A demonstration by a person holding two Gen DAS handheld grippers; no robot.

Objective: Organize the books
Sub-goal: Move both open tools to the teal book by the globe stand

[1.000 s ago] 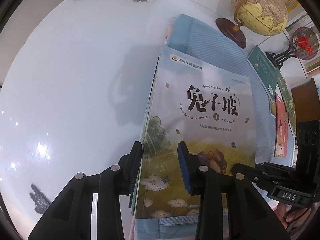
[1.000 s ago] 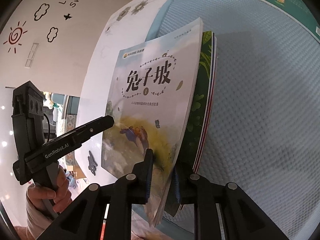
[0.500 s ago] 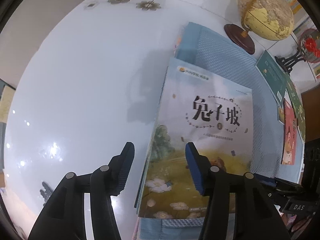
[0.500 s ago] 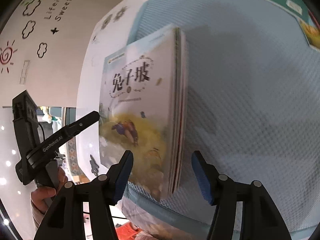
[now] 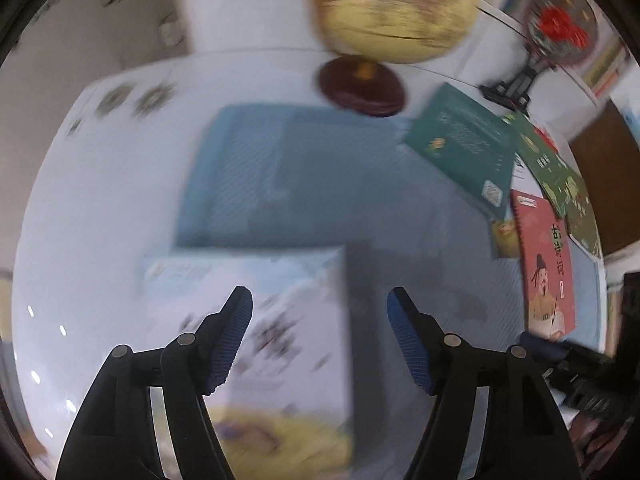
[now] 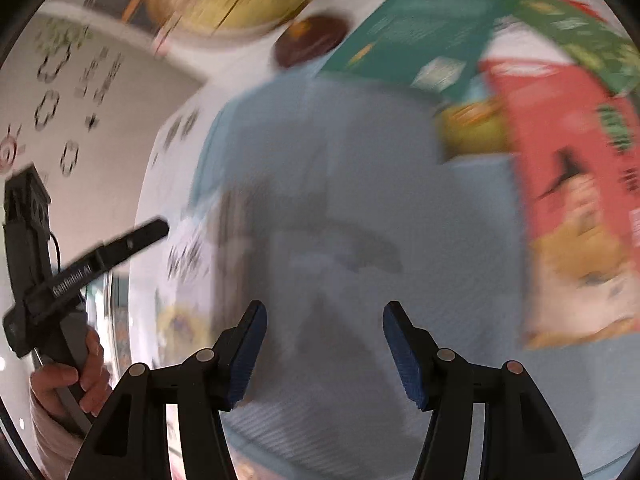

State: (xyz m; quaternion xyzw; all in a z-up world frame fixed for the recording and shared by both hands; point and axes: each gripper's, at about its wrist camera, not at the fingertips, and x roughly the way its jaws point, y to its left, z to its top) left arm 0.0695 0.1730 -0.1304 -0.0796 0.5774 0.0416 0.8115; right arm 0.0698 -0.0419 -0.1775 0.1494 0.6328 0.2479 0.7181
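Both views are motion-blurred. The stack of books (image 5: 260,344) with the pale sky-and-meadow cover lies flat at the near left of the blue mat (image 5: 320,184); in the right wrist view it (image 6: 188,272) shows at the left. My left gripper (image 5: 320,336) is open and empty above the stack's right edge. My right gripper (image 6: 324,344) is open and empty over bare mat (image 6: 360,200). A red book (image 5: 546,264), a dark green book (image 5: 460,148) and another green book (image 5: 560,176) lie fanned at the right; the red one (image 6: 568,200) fills the right wrist view's right side.
A globe (image 5: 396,8) on a dark wooden base (image 5: 360,88) stands behind the mat. A round red ornament on a black stand (image 5: 560,28) is at the back right. The mat lies on a white table (image 5: 100,200). The left hand-held gripper body (image 6: 80,272) shows at left.
Both grippers opened wide, let go of the book stack and swung up and to the right; the stack now lies flat on the mat's near left. The loose books at right came closer.
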